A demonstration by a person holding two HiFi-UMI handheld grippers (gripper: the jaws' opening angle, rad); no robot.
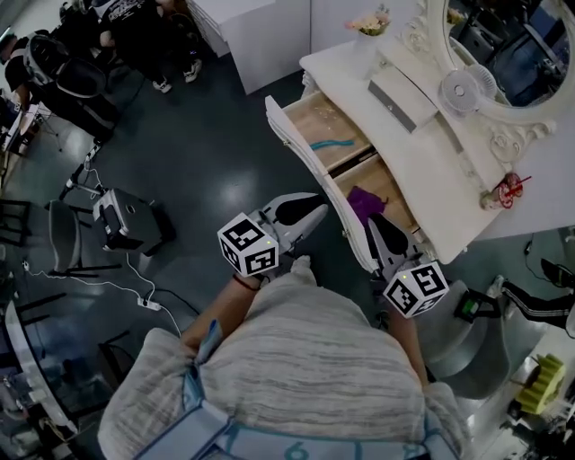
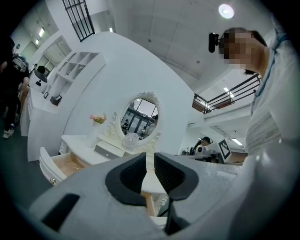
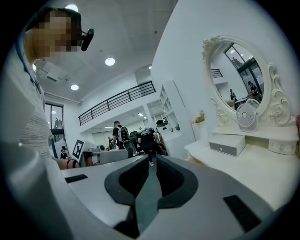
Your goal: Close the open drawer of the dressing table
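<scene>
The white dressing table (image 1: 449, 171) stands at the upper right with its wide drawer (image 1: 301, 148) pulled out. A teal thing (image 1: 334, 144) and a purple thing (image 1: 364, 199) lie in the drawer. My left gripper (image 1: 310, 216) hangs just outside the curved drawer front, near its closer end; whether it touches I cannot tell. My right gripper (image 1: 377, 225) sits above that same end, beside the purple thing. In the left gripper view the left gripper (image 2: 150, 157) shows a narrow empty gap, with the drawer (image 2: 61, 166) off to the left. The right gripper (image 3: 152, 159) also stands slightly open and empty.
On the table top (image 3: 243, 161) are an oval mirror (image 1: 512, 45), a small fan (image 1: 460, 90), a little drawer box (image 1: 400, 94) and a vase of flowers (image 1: 370, 25). A black device (image 1: 126, 220) with cables stands on the dark floor at left. A grey stool (image 1: 454, 332) is at right.
</scene>
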